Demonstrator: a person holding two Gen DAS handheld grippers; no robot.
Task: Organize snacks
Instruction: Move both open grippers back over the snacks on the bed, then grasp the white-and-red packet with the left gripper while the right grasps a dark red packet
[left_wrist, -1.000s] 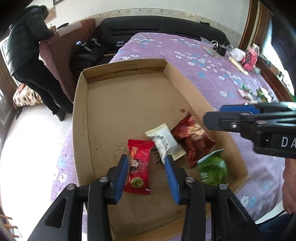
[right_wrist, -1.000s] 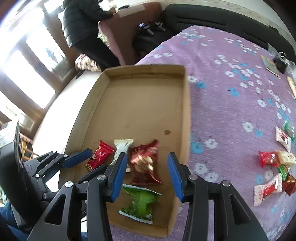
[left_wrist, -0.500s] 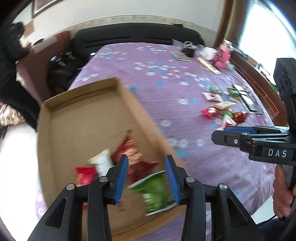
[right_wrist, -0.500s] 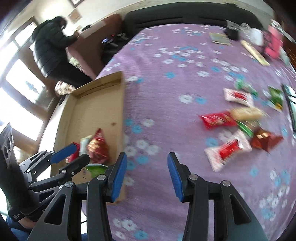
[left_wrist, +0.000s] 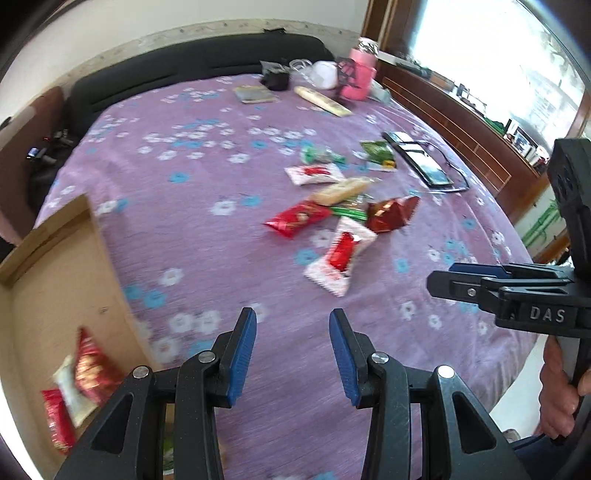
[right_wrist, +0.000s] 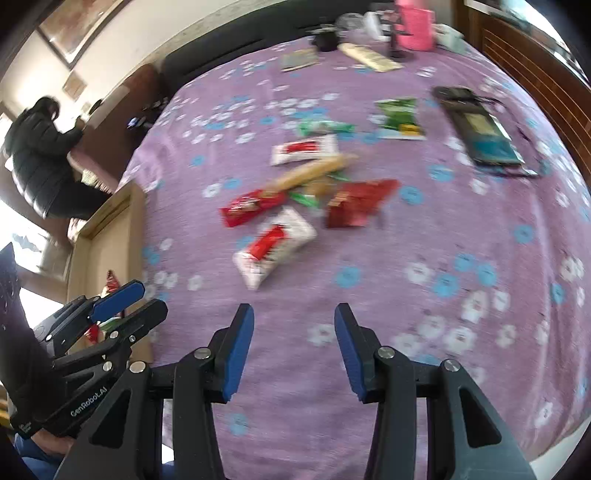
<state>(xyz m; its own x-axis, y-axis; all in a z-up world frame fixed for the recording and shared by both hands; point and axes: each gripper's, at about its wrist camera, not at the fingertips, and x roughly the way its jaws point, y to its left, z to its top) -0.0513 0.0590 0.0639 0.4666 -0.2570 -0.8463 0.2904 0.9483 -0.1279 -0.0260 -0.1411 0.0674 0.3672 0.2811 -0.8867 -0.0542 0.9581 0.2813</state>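
Cardboard tray (left_wrist: 55, 280) at the table's left edge is shown holding several snacks (left_wrist: 88, 369); a larger scatter of packets (right_wrist: 291, 199) is left on the purple cloth (left_wrist: 192, 206) toward the right side. Left tool (left_wrist: 293, 354) and right tool (right_wrist: 293, 350) are held part open and empty above bare cloth. Sorting is judged under half done.

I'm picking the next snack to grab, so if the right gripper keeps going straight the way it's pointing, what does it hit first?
Most likely the white and red snack packet, which lies nearest ahead of the open, empty right gripper. Only bare purple cloth lies between them, though depth is hard to judge.
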